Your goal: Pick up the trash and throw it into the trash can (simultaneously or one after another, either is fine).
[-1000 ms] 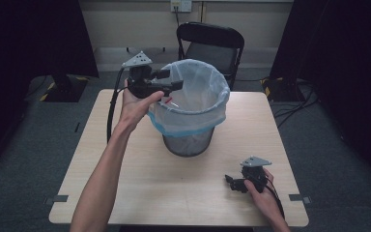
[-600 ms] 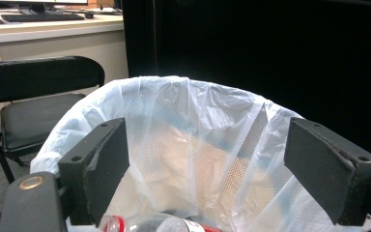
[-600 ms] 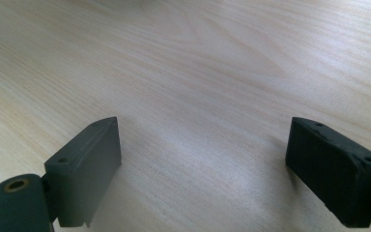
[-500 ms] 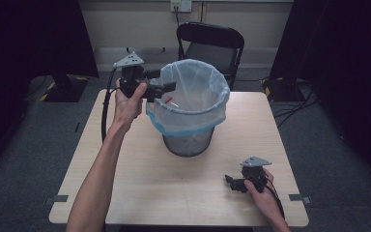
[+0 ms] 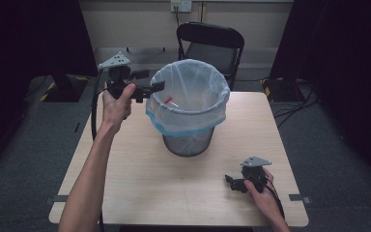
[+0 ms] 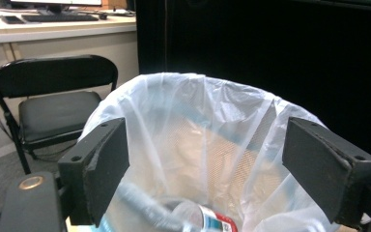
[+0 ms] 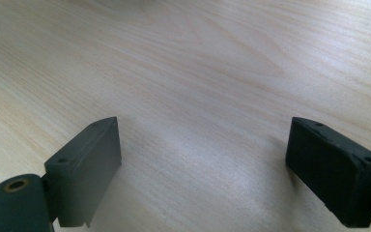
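The left tongs (image 5: 157, 87) hang wide apart, holding nothing, right at the bin bag's (image 5: 193, 104) left rim, so the bin (image 5: 188, 142) mid-worktop sits straight ahead of them (bottle (image 6: 207, 220) already down inside). Forearm's stretched forward, raised. The right tongs (image 5: 232, 182) rest agape near the worktop's near right corner.

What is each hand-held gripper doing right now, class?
Left hand-held gripper: open, holding nothing, at the bin rim.
Right hand-held gripper: open, holding nothing, over the table.
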